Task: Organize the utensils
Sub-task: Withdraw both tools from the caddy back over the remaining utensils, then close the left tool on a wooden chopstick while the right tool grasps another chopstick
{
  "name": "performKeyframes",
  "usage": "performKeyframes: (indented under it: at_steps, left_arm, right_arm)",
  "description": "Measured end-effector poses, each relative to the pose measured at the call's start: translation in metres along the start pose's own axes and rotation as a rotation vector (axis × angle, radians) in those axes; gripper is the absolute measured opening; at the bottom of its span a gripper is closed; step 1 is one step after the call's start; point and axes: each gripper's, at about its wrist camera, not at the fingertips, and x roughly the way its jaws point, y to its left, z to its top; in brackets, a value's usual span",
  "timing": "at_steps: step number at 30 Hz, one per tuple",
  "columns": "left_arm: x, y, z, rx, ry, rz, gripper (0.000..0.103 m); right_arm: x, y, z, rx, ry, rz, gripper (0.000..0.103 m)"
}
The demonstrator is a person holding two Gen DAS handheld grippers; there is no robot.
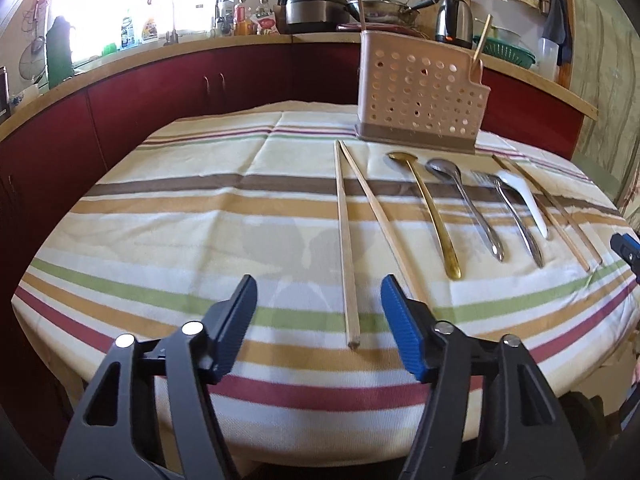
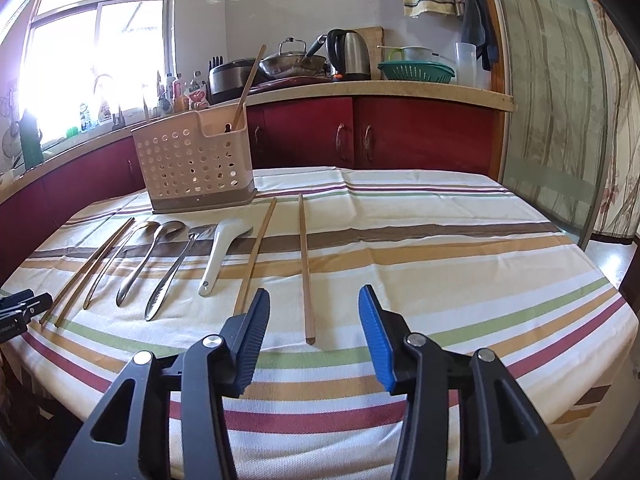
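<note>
A pink perforated utensil holder (image 1: pixel 420 92) stands at the table's far side with two chopsticks in it; it also shows in the right wrist view (image 2: pixel 194 164). In front of it lie a row of utensils: two wooden chopsticks (image 1: pixel 347 240), a gold spoon (image 1: pixel 430 212), a steel spoon (image 1: pixel 466 204), a fork (image 1: pixel 516 216), a white ceramic spoon (image 1: pixel 524 200) and two more chopsticks (image 1: pixel 560 216). My left gripper (image 1: pixel 318 300) is open and empty, low over the near end of the left chopsticks. My right gripper (image 2: pixel 314 312) is open and empty, over the near end of a chopstick (image 2: pixel 306 268).
The table wears a striped cloth (image 1: pixel 180 208). Behind it runs a red cabinet counter (image 2: pixel 400 92) with a kettle (image 2: pixel 350 54), pots and a green colander (image 2: pixel 416 72). A curtained glass door (image 2: pixel 560 100) stands at the right.
</note>
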Motion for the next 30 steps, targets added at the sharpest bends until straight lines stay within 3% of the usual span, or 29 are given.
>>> performKeyframes:
  at_steps: [21,26,30]
  left_arm:
    - [-0.0041,-0.0043,-0.0087,0.012,-0.014,-0.051,0.007]
    - [-0.0042,-0.0046,-0.0088,0.009,-0.013,-0.056,0.007]
    - [-0.0043,-0.0050,-0.0089,0.011,-0.014,-0.054,0.007]
  right_arm:
    - [-0.0042,0.0048,-0.0038,-0.011,-0.005,0.024,0.044]
    - [-0.0029,0.0046,-0.0054,-0.012,0.000,0.024,0.044]
    - [0.0009,0.0031,-0.0066,-0.009,0.013,0.024,0.036]
